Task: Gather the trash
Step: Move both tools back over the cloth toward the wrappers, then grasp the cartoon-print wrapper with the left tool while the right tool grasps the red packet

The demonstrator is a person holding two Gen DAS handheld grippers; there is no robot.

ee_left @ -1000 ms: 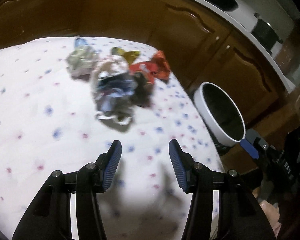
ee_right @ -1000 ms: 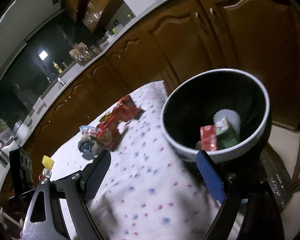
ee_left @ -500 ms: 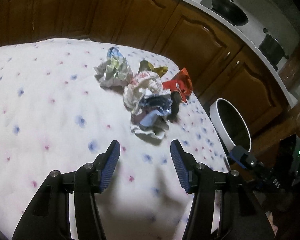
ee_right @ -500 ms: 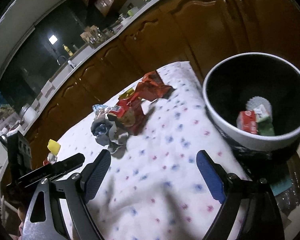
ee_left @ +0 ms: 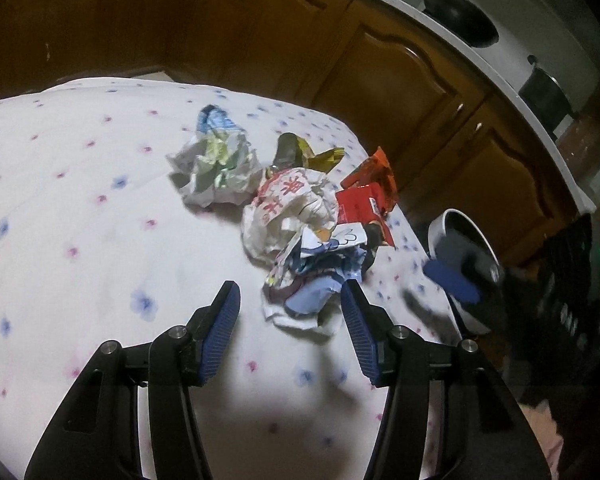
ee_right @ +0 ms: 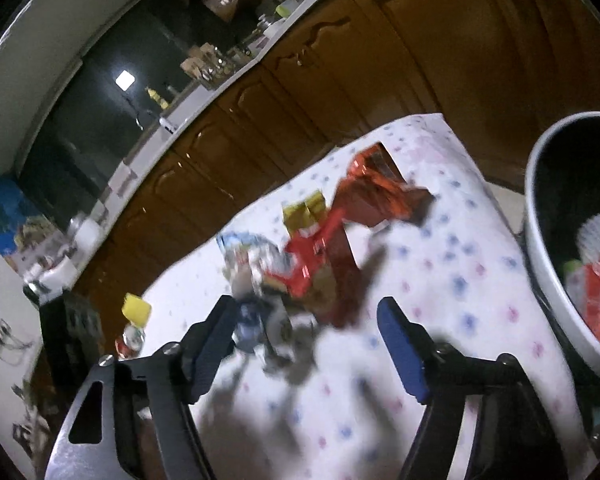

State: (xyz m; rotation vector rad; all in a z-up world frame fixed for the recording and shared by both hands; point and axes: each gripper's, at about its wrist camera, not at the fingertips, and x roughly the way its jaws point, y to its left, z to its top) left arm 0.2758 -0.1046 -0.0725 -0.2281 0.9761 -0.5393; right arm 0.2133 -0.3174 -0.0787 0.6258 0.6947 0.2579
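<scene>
A pile of crumpled trash lies on the flowered white tablecloth: a blue-white crumpled paper, a white wrapper with red print, a pale green-white wrapper, a yellow wrapper and red wrappers. My left gripper is open and empty, its fingers on either side of the near edge of the blue-white paper. My right gripper is open and empty just short of the pile, near the red wrappers. The white trash bin holds trash.
The bin stands off the table's right edge, below the tabletop. Brown wooden cabinets run behind the table under a white counter with a black pan. The right gripper shows blurred in the left wrist view.
Both grippers have moved in towards the trash pile. The right gripper has swung left, away from the bin. Both stay open.
</scene>
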